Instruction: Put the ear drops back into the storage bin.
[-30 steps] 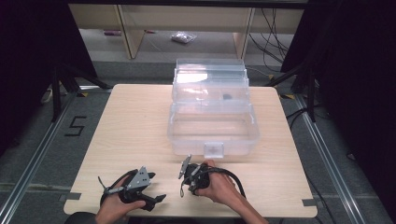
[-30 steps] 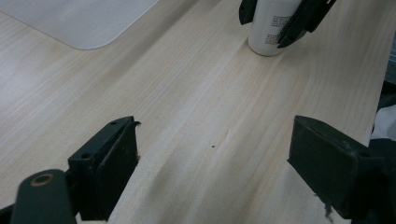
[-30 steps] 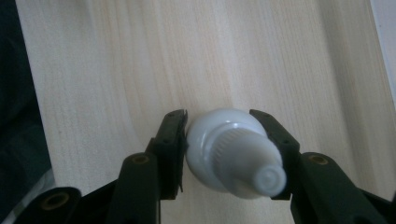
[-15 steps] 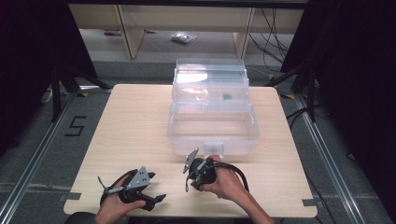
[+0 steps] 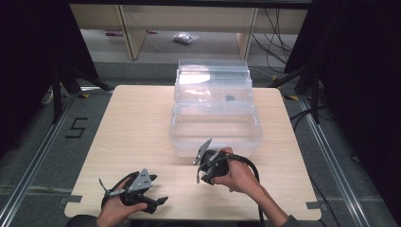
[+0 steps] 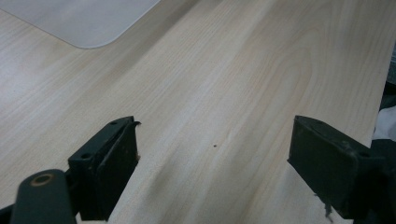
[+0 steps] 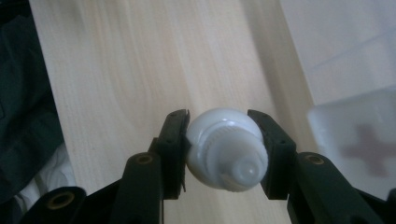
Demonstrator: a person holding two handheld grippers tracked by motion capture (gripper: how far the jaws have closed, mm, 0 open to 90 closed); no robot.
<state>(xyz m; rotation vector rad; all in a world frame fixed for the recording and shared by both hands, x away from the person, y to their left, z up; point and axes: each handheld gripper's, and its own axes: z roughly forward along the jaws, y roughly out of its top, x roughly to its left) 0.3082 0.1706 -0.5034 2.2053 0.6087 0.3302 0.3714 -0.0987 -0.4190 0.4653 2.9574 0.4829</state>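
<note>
High view: pale wooden table (image 5: 123, 127) amid dark curtains, left gripper (image 6: 212, 154) wide open and empty, right gripper (image 7: 218, 144) clamping white bottle (image 7: 226, 149).

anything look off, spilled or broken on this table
Nothing stands out. The clear plastic box sits square on the table with its lid open and no spill around it. The right hand-held gripper is shut on a small white bottle, which looks intact. The left hand-held gripper is open above bare wood.
</note>
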